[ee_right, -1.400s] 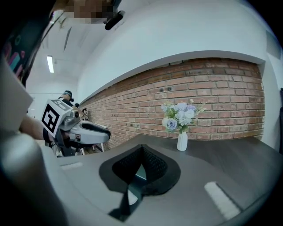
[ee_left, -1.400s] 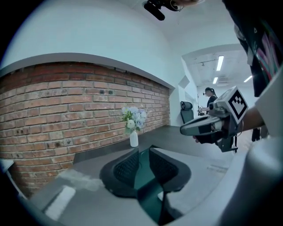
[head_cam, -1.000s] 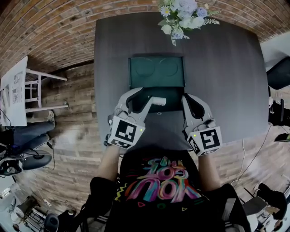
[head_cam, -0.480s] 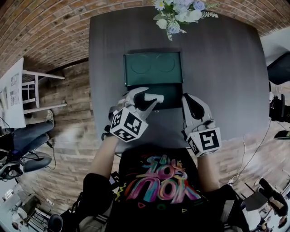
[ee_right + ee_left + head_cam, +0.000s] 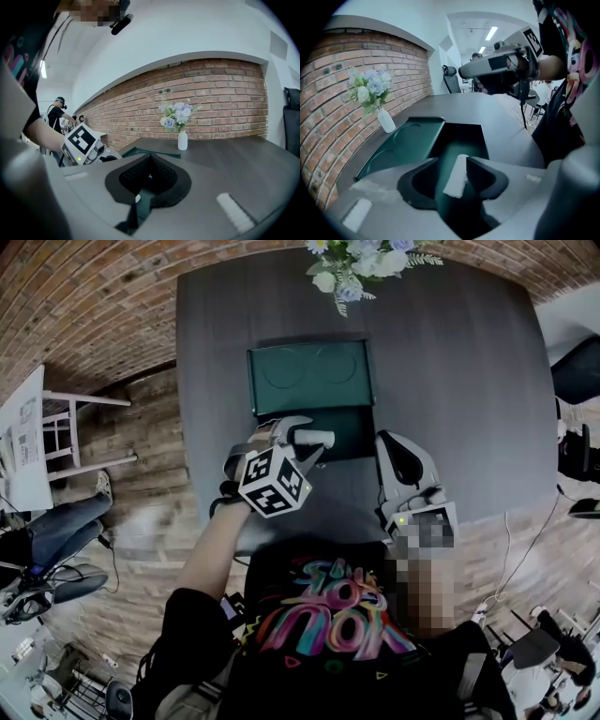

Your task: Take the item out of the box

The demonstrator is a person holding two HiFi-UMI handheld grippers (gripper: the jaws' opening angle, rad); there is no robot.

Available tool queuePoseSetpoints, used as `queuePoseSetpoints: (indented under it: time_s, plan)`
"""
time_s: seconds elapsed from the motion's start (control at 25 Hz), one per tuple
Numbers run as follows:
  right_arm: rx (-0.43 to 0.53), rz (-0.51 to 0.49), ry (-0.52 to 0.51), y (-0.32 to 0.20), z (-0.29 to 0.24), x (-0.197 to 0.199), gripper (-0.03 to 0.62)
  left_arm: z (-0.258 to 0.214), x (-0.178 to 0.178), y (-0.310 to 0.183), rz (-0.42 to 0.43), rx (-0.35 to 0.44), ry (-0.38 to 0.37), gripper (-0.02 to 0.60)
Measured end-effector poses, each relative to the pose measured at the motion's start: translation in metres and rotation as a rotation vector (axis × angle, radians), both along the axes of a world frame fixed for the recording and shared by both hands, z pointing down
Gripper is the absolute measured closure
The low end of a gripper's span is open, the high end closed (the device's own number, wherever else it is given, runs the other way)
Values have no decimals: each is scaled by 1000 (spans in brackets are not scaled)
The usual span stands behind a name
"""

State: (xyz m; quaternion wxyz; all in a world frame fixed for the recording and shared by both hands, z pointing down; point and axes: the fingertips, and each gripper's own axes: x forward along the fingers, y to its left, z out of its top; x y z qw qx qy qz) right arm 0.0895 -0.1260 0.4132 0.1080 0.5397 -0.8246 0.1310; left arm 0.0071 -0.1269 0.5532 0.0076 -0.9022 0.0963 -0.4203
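Overhead, a person in a black shirt (image 5: pixel 328 620) with bright lettering leans over a dark grey table (image 5: pixel 469 381), holding 1 gripper in each hand. A dark green box (image 5: pixel 349 432) sits open in the middle of the table, its lid (image 5: pixel 309 379) folded flat behind it, showing 2 round hollows. The left gripper (image 5: pixel 451 160) tilts down into the front left part of the box. Its 2 jaws stand wide apart and have just been opening. Between them is the item (image 5: pixel 457 178), a small white roll-shaped piece, over the dark inside of the box. The jaw on the picture's left stands clear of it, while the other is just beside it or touching it, and I cannot tell which. Whether the item rests on the box floor is also unclear. The right gripper (image 5: pixel 151 158) lies lower and nearly level at the front right edge of the box. Its jaws are drawn together until the tips meet, with a thin strip of green box wall showing in the gap below them, so they appear clamped on that wall. A white vase of pale blue and white flowers (image 5: pixel 361 261) stands at the far edge of the table, near a brick wall (image 5: pixel 225 89).
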Motion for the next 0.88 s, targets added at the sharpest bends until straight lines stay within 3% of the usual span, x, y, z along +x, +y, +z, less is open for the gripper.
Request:
queuePoseSetpoints:
  time_s: [0.44,0.88]
  plan:
    - [1,38,-20,3,0,11,592,36,2,8,119,-32,-162,410]
    - [5,52,-24,6,1,17,592,55,5,8,144,-53,-228,410]
